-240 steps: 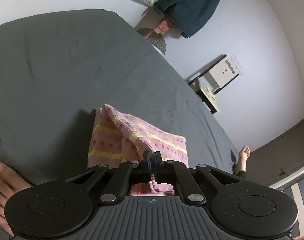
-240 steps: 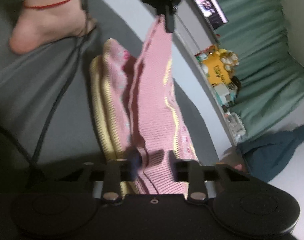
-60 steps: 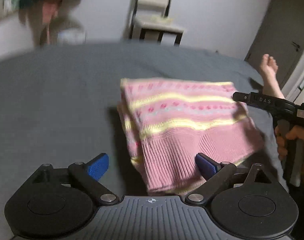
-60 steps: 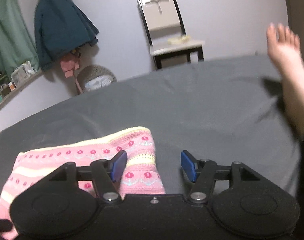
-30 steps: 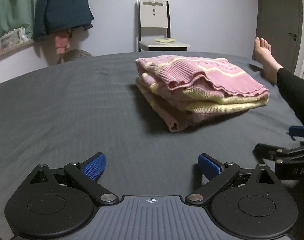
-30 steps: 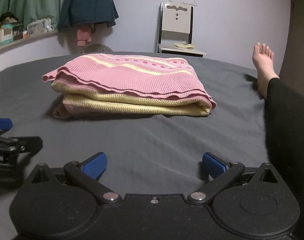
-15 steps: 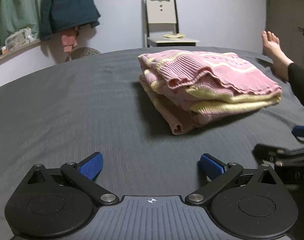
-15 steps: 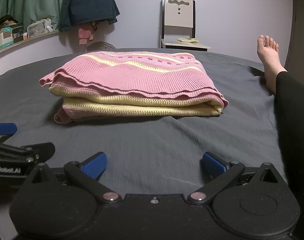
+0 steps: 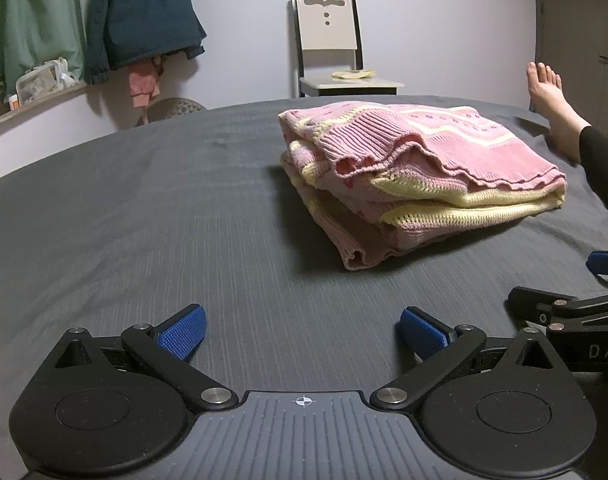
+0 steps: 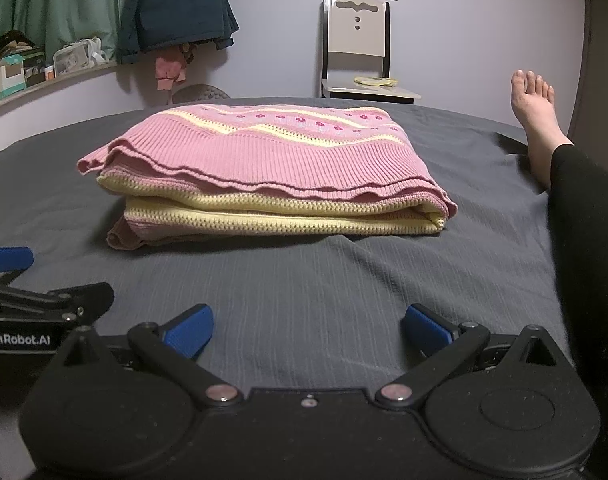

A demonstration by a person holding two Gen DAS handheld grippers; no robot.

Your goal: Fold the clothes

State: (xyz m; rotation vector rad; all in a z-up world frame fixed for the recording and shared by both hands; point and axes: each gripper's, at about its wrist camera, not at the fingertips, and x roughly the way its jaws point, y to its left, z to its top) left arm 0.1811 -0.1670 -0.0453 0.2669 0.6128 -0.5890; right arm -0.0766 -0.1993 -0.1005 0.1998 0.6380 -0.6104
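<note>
A pink knit sweater with yellow stripes (image 9: 420, 168) lies folded in a neat stack on the dark grey bed (image 9: 144, 208); it also shows in the right wrist view (image 10: 272, 168). My left gripper (image 9: 302, 334) is open and empty, low over the sheet, short of the sweater and to its left. My right gripper (image 10: 308, 330) is open and empty, just in front of the sweater's folded edge. Each gripper shows at the edge of the other's view.
A person's bare foot (image 10: 534, 120) and black-clad leg (image 10: 584, 216) rest on the bed at the right. A chair (image 9: 332, 48) stands against the far wall. A dark jacket (image 9: 140, 20) hangs at the left above a cluttered shelf (image 10: 28, 68).
Both grippers let go of the sweater and drew back from it. Over the last second they hold low and open, with only a slight shift of view.
</note>
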